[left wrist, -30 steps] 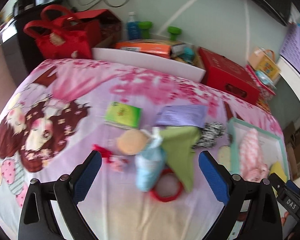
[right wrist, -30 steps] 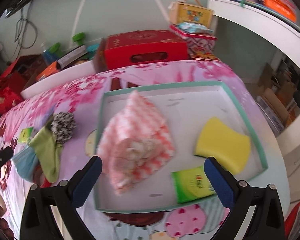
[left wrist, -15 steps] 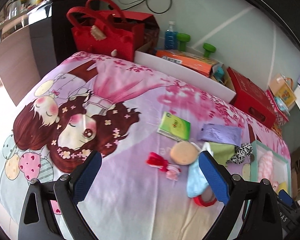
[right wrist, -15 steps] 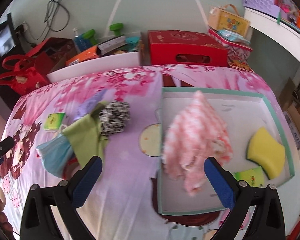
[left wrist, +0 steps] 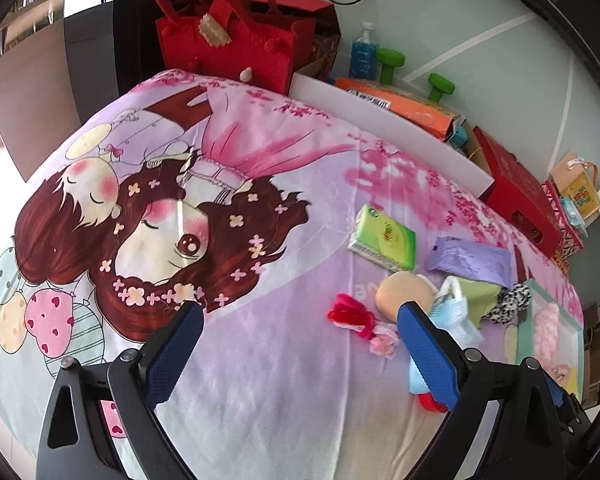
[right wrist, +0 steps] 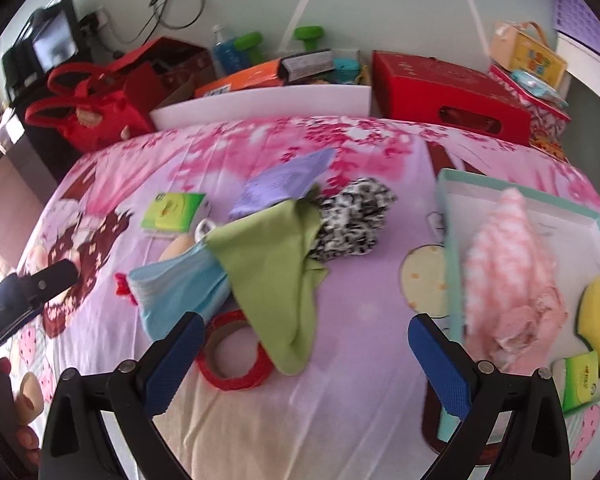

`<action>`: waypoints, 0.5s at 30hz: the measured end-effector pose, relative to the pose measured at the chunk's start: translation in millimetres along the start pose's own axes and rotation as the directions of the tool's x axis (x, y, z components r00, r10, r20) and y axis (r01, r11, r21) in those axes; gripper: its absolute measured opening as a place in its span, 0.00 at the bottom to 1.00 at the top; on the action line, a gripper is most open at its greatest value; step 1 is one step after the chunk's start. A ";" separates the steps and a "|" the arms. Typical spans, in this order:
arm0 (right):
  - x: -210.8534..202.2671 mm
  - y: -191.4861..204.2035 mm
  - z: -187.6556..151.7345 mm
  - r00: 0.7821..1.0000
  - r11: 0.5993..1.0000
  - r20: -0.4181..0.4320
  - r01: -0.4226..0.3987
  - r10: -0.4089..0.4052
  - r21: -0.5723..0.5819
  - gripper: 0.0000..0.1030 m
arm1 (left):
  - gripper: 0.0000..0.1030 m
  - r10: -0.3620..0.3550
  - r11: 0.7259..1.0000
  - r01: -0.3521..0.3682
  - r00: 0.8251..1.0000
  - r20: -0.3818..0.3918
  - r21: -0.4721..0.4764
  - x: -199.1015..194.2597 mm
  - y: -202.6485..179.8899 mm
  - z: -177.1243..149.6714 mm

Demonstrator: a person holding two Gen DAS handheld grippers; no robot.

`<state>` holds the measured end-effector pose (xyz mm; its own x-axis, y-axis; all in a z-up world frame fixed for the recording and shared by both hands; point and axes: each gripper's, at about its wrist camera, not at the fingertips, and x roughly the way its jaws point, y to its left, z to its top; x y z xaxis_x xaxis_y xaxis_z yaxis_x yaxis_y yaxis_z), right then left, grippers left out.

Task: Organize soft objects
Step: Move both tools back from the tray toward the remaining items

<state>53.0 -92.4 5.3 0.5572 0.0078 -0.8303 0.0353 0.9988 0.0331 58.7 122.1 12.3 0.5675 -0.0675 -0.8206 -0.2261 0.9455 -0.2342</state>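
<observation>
Between the spread blue jaws of the right gripper (right wrist: 300, 360), at the bottom of the right wrist frame, nothing is being held; a red tape ring (right wrist: 234, 354) is lying just inside the left jaw on the bed (right wrist: 359, 304). Just above it, left of centre, the green cloth (right wrist: 276, 264) is draping over a light blue cloth (right wrist: 176, 284), its long axis running from the upper middle down toward the jaws, so it is lying ahead and slightly left of the opening. Farther up, a black-and-white scrunchie (right wrist: 351, 220) is touching the green cloth's upper edge. At the right edge, the teal-rimmed tray (right wrist: 445, 216) is already holding a pink towel (right wrist: 507, 264) and a yellow sponge (right wrist: 597, 312). The left gripper (left wrist: 296, 344) is also gaping wide and empty, with the pile sitting off at the right of its frame, so the right gripper is judged nearer.
</observation>
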 end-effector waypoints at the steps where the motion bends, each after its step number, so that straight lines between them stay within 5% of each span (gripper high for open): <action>1: -0.6 2.5 -0.7 1.000 1.000 0.005 -0.003 0.003 -0.007 1.00 | 0.95 0.003 1.000 -0.003 1.000 -0.005 -0.003 1.8 1.8 -0.3; 7: -16.5 12.7 2.0 0.995 0.999 0.088 -0.038 0.040 -0.020 1.00 | 0.95 0.018 0.999 -0.017 1.000 0.003 -0.047 3.4 13.3 0.3; 15: -8.5 36.0 -1.6 0.996 0.996 0.068 -0.046 0.051 -0.072 1.00 | 0.95 0.022 0.997 -0.022 1.000 -0.002 -0.067 6.0 22.5 0.7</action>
<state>48.2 -56.4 12.6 0.6133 0.0551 -0.7880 -0.0502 0.9983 0.0308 57.6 143.2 2.5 0.5610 -0.0468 -0.8265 -0.2914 0.9233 -0.2501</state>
